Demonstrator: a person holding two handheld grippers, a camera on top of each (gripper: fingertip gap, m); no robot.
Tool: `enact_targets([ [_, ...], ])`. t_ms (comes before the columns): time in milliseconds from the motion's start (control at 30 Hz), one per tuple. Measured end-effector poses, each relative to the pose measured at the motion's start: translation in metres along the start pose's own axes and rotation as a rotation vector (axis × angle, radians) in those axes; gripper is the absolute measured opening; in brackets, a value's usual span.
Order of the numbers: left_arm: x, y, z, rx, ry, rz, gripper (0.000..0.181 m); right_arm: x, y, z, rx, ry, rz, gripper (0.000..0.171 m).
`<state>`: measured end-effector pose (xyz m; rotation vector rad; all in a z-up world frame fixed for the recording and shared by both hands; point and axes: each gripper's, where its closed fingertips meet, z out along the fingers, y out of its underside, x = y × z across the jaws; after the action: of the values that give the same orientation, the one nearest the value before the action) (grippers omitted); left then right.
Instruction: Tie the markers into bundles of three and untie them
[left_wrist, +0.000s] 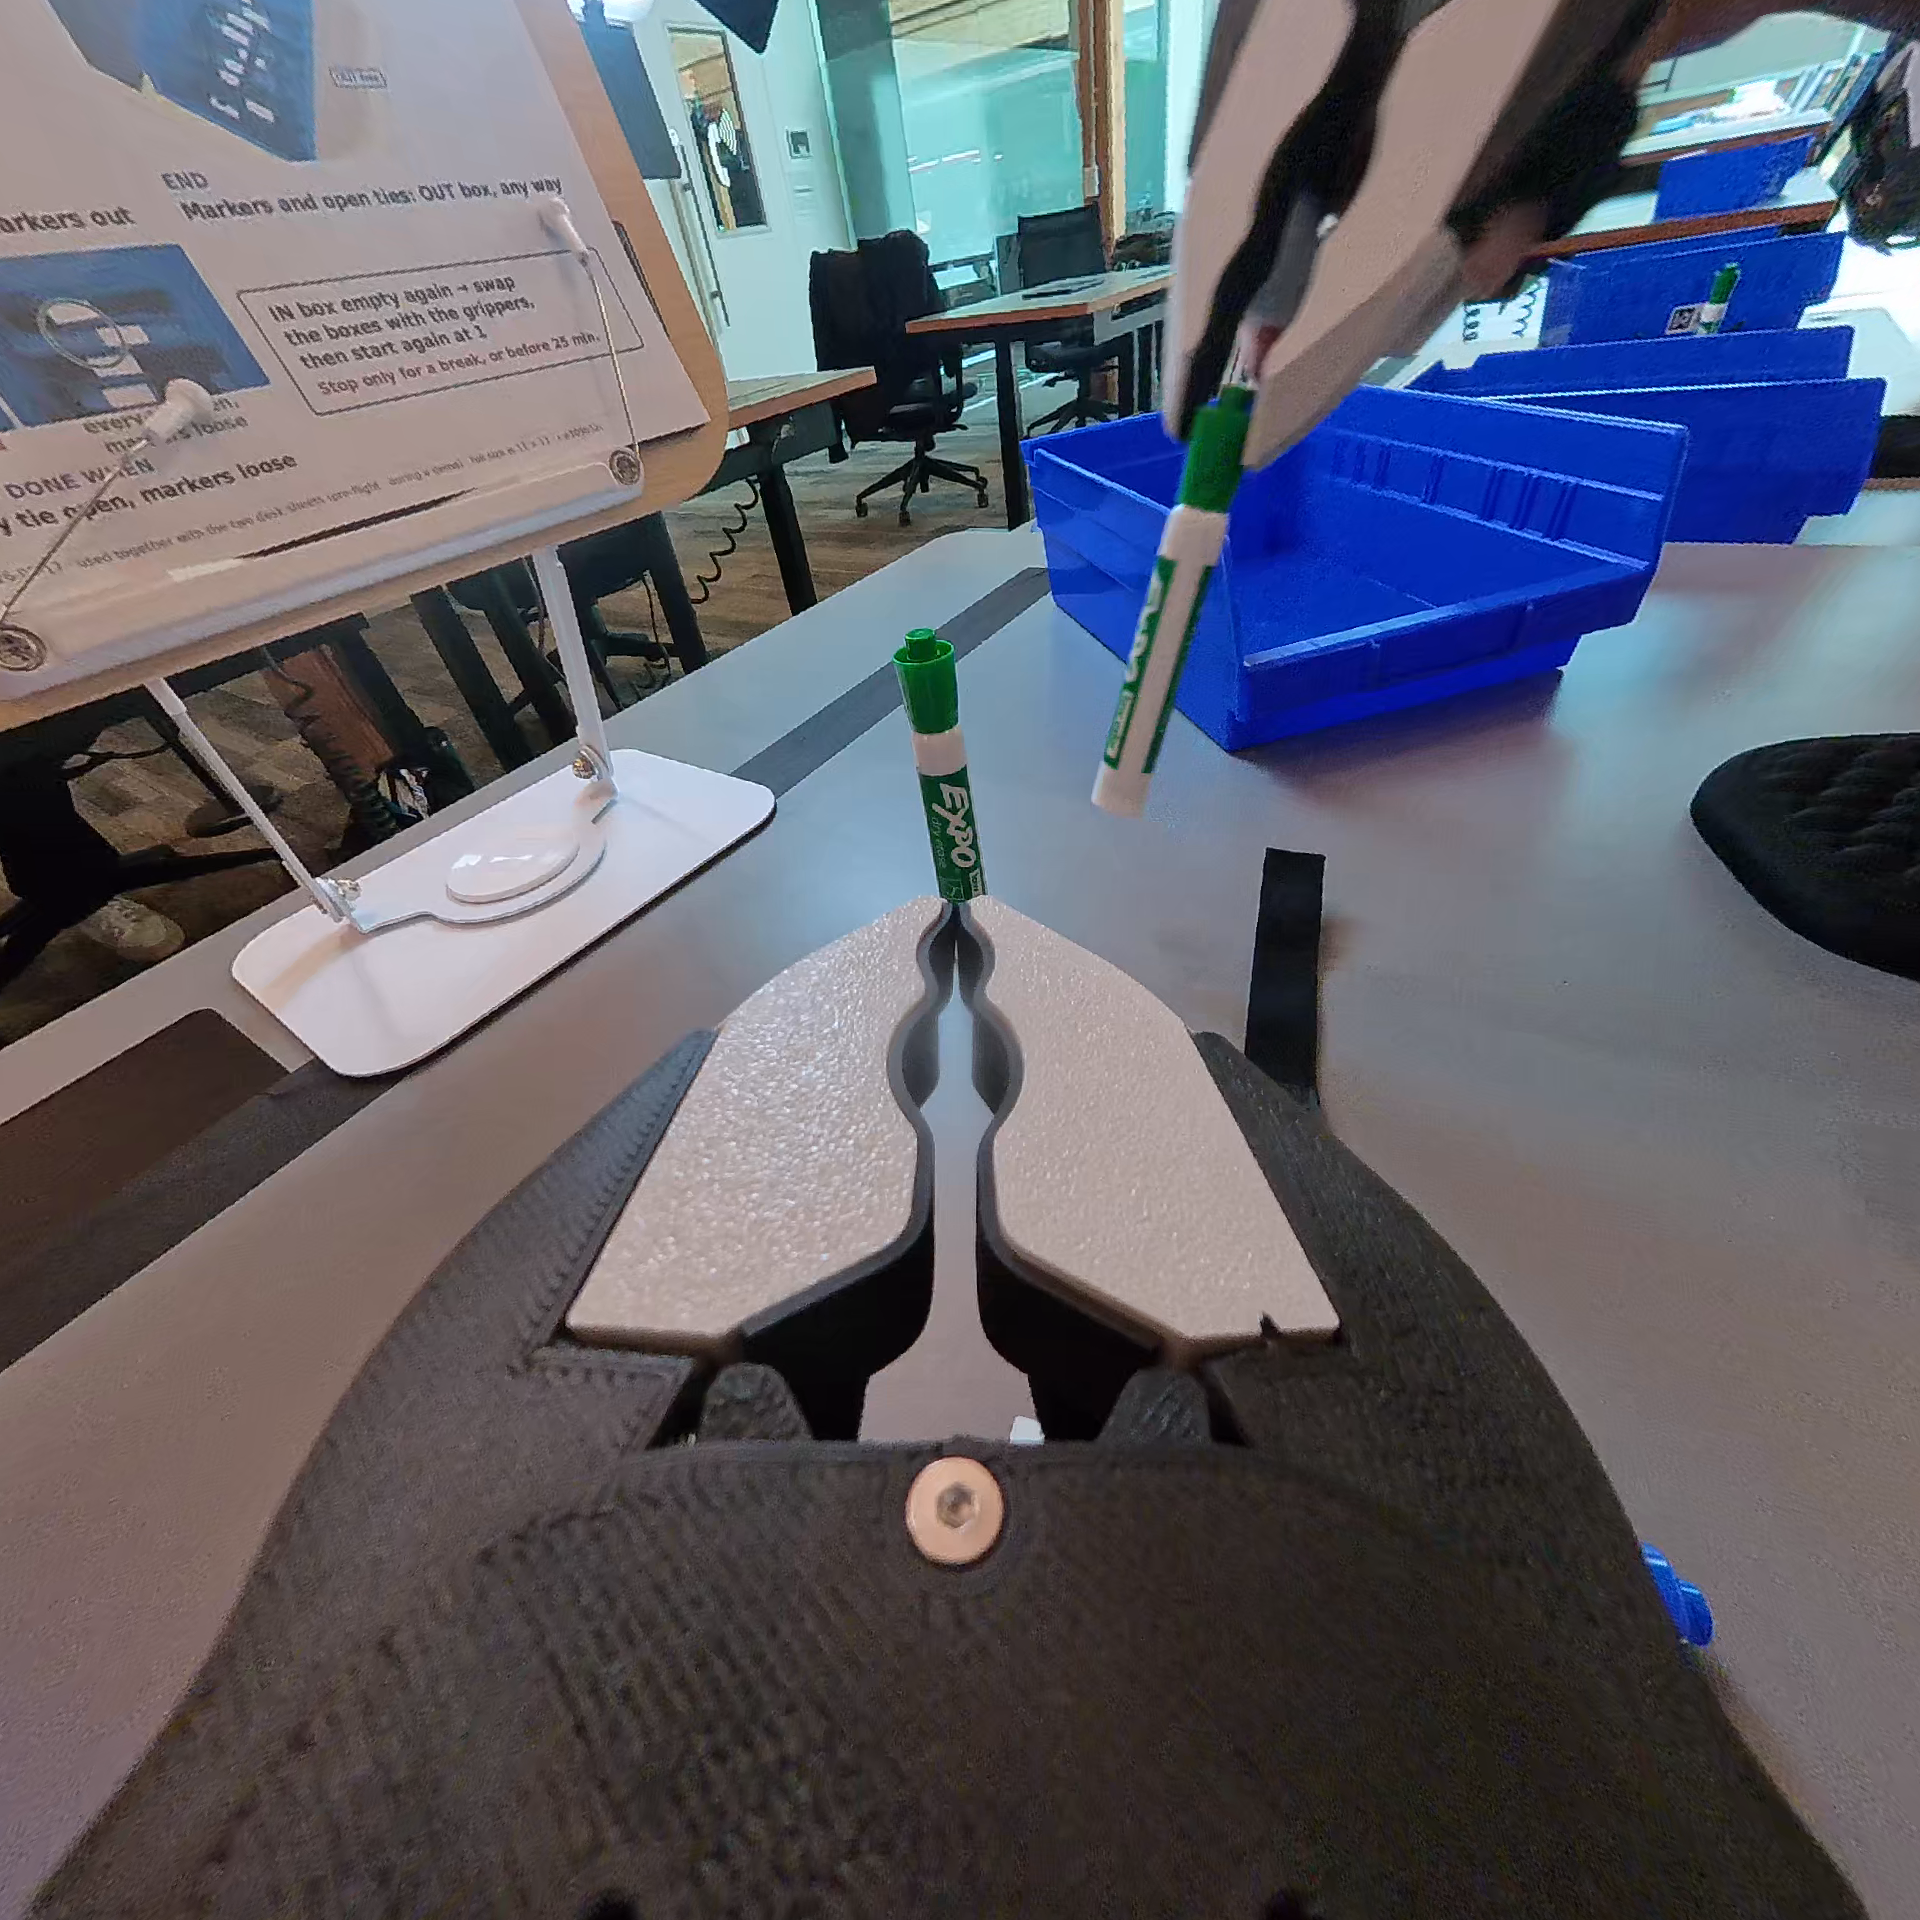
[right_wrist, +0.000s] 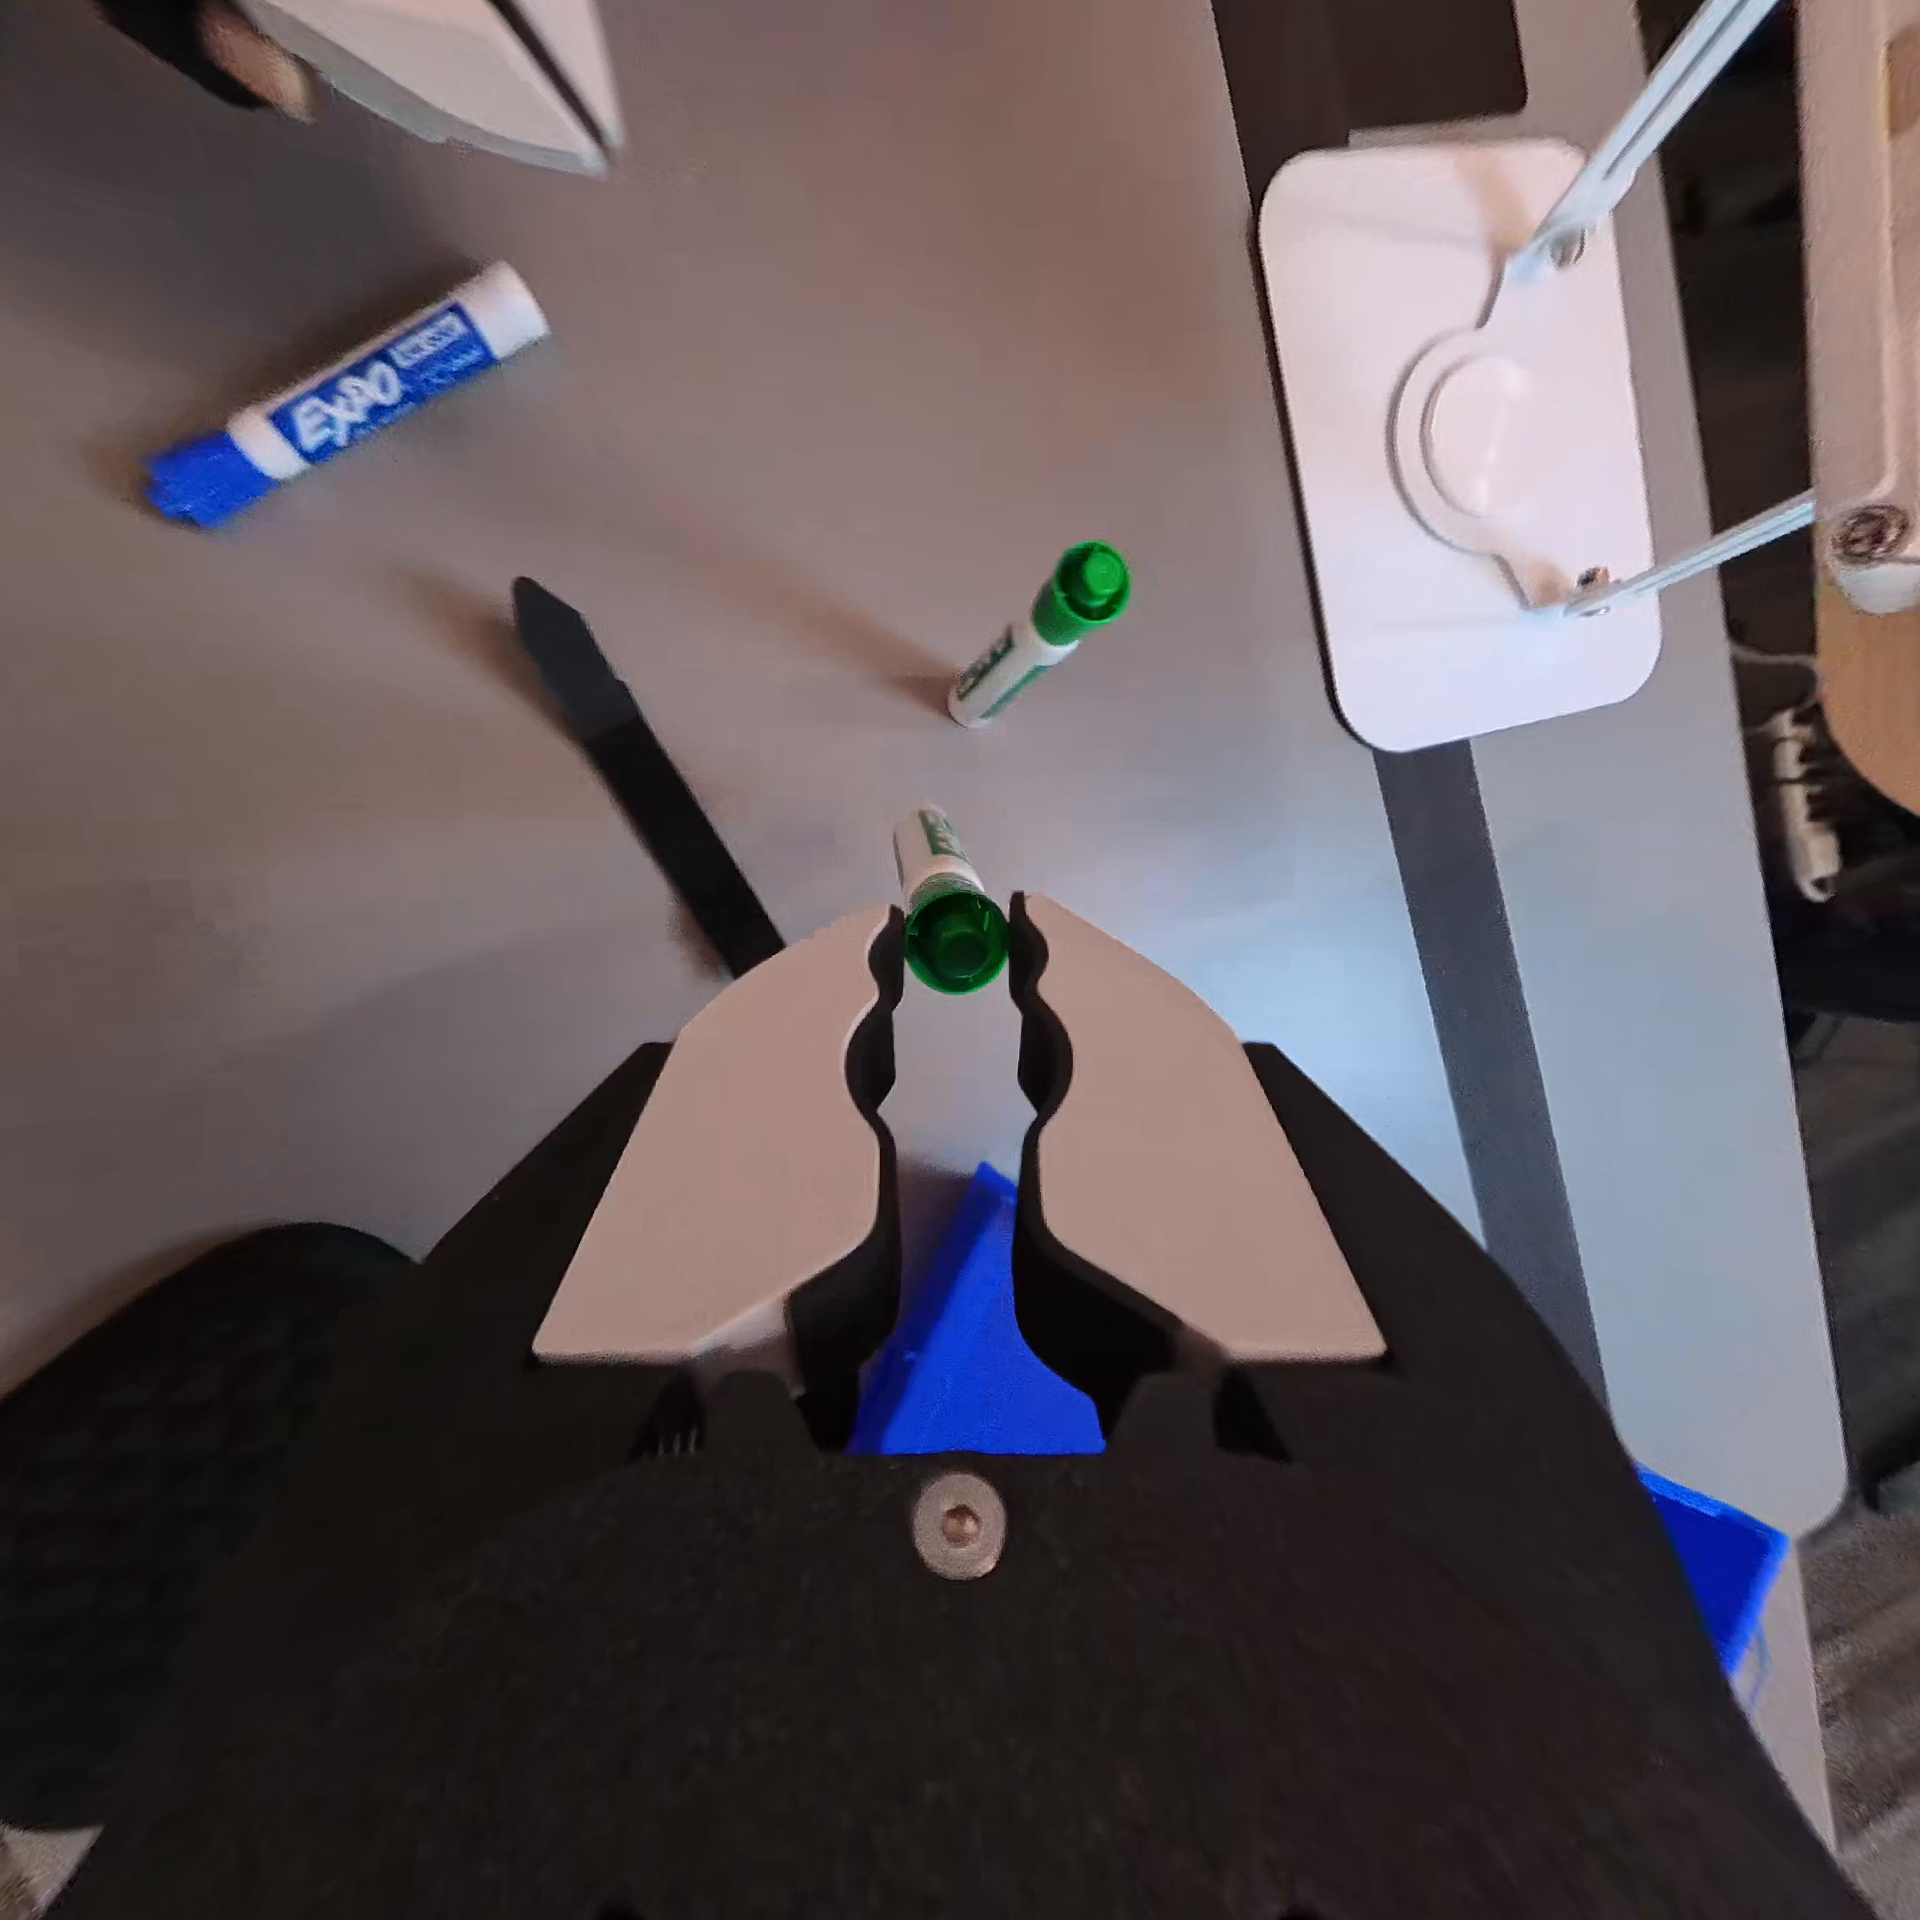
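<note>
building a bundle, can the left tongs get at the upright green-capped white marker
Probably yes: the upright green-capped white marker stands straight ahead of the empty left tongs, nothing between; they must open first.

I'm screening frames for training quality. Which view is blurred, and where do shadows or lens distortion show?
Right wrist view: motion blur smears the blue marker and the black strap; the standing green marker casts a soft shadow leftward. Left wrist view: sharp throughout the foreground, though the wide-angle lens bulges the left claw.
</note>
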<state>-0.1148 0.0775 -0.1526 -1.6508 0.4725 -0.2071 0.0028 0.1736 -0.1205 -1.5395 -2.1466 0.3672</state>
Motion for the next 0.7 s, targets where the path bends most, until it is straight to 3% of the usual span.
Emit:
enact_targets([
  [267, 0.002, 0.003, 0.002, -0.013, 0.009, 0.012, 0.000, 0.031, 0.001, 0.054, -0.145, -0.060, 0.018, 0.019],
  [700, 0.000, 0.008, 0.005, -0.029, 0.025, 0.005, 0.000, 0.036, -0.015, 0.070, -0.139, -0.104, -0.001, 0.019],
])
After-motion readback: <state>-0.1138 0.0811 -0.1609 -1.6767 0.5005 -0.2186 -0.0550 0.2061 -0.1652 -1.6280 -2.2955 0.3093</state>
